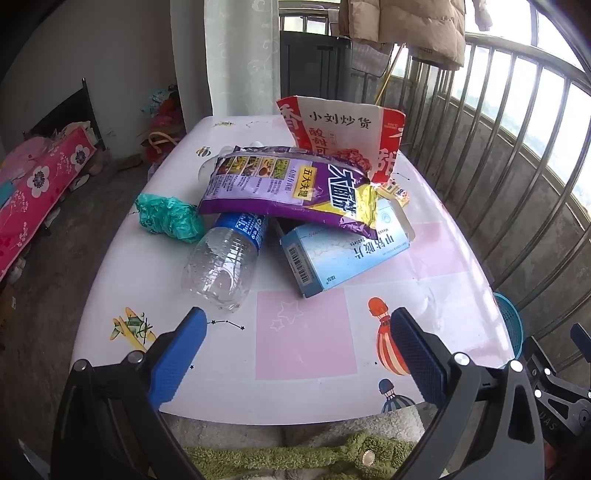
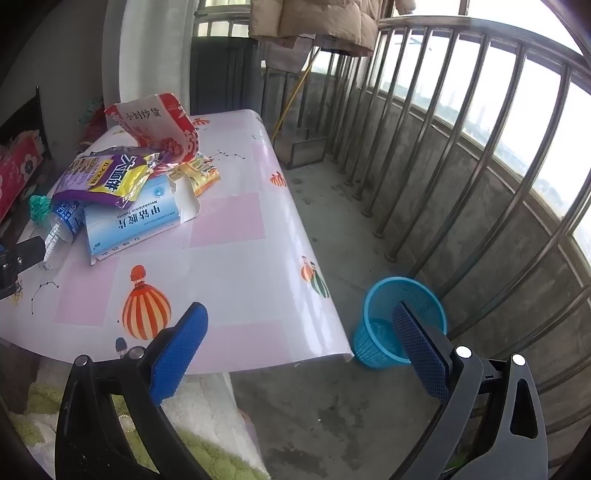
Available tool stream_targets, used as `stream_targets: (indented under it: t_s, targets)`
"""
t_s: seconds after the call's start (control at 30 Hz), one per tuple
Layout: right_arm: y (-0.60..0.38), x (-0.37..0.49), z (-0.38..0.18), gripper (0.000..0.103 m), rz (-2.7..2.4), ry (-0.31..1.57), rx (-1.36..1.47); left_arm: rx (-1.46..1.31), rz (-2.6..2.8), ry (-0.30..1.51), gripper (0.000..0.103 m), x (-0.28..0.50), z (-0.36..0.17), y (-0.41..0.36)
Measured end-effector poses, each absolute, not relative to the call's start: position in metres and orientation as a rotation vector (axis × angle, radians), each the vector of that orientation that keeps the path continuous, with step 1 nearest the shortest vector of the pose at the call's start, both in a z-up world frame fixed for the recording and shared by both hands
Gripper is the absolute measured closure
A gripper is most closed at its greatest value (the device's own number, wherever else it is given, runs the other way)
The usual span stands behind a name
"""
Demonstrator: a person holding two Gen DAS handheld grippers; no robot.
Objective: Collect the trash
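Balcony table [image 1: 303, 332]: trash heap [image 1: 295, 206] well beyond both grippers' wide-spread, empty jaws.

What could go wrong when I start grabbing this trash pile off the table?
The purple snack bag lies across the clear bottle and the blue medicine box, so pulling either out first may drag the bag along. The round bottle could roll toward the table edge. The blue bin sits on the floor beside the table, so drops may miss.

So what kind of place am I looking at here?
Most likely a home balcony: a metal railing over a concrete wall, a coat hung to air, and a small table with a blue wastebasket beside it.
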State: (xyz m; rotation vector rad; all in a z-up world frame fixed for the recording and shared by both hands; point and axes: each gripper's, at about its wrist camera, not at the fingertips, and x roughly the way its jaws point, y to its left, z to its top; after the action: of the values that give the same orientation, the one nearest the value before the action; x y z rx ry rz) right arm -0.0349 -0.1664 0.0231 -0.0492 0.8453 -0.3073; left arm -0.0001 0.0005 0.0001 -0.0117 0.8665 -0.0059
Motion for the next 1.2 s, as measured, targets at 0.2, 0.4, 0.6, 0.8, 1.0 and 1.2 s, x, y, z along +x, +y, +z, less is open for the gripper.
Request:
stream_targets:
  t_s: [0.2, 0.4, 0.6, 0.8, 1.0, 1.2]
  targets:
    - [-0.1649, -0.0340, 0.0248, 0.008, -0.305, 0.844, -0.049, -0.001, -0.004, 0.864, 0.006, -0.0009, 0.0015, -0.0022]
    - [-0.1579, -0.0340, 0.0247, 0.008, -0.303, 0.846, -0.043, -0.010, -0.006, 0.864, 0.006, 0.0010, 0.0024, 0.0047]
    - [-0.1628, -0.0320, 0.0217, 0.008, -0.290, 0.843, -0.039, -0.011, 0.003, 0.867, 0.006, 0.0023, -0.0002, 0.0028]
    - [-0.1632, -0.0322, 0.0215, 0.008, -0.289, 0.843, -0.039, -0.010, 0.003, 0.872, 0.006, 0.0031, -0.0007, 0.0031]
    - [-0.1636, -0.0323, 0.0215, 0.008, -0.288, 0.844, -0.038, -0.002, 0.007, 0.875, 0.006, 0.0040, -0.0028, 0.0017]
    - [-0.1636, -0.0328, 0.0218, 0.008, -0.287, 0.843, -0.040, 0.005, 0.014, 0.877, 0.006, 0.0037, -0.0046, 0.0013]
